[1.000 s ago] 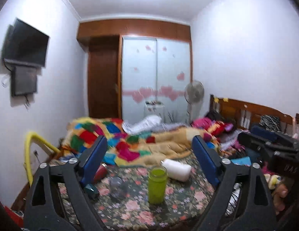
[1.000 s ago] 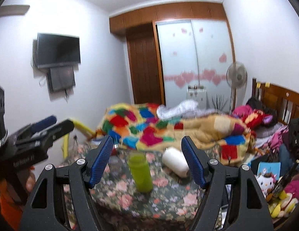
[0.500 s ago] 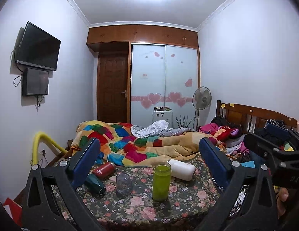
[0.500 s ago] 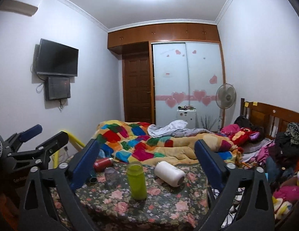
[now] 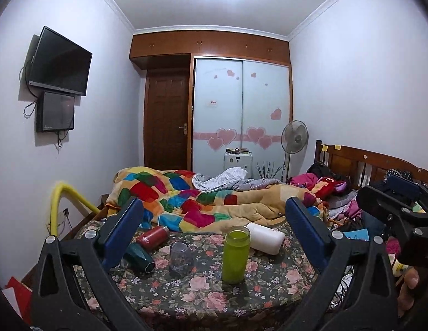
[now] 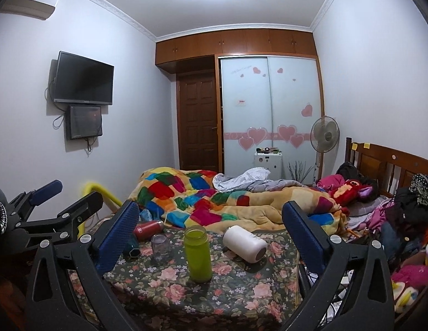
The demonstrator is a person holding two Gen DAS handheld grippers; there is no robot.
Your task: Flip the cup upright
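From where I sit, the bed [image 5: 241, 201] with its patchwork quilt [image 5: 172, 193] fills the back of the room, and the counter [image 5: 269, 289] under a floral cloth stands in front of it, holding everything I care about. I judge the white cup [image 5: 265, 238] to be the one to flip: it lies on its side toward the far right of the counter, its base turned toward my right camera. The green bottle [image 5: 236, 253] stands upright just in front of it, so I would come in from the right to avoid knocking it. A clear glass [image 5: 181, 258] sits mouth-down to the left; a red flask [image 5: 152, 237] and a dark green one [image 5: 139, 256] lie beyond it. My left gripper [image 5: 214, 234] and right gripper [image 6: 211, 234] both hang back from the counter, spread wide and holding nothing. The right one looks better placed for the reach.
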